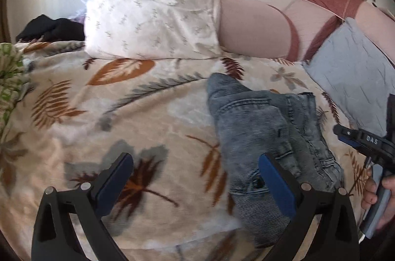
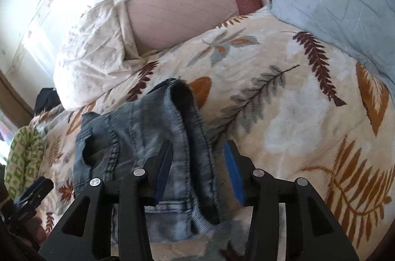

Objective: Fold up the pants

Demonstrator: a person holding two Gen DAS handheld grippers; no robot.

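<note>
One pair of jeans lies bunched on the leaf-print blanket — two pillows behind, one white, one blue. Left gripper gapes wide over the blanket, holding nothing. Right gripper is parted over the denim — pads not pressing it.

You can read one marking only: white characters resembling "OAS" on the black body of the right gripper, seen at the right edge of the left wrist view; the first character is unclear. You will find no other legible text, label or number in either view.
</note>
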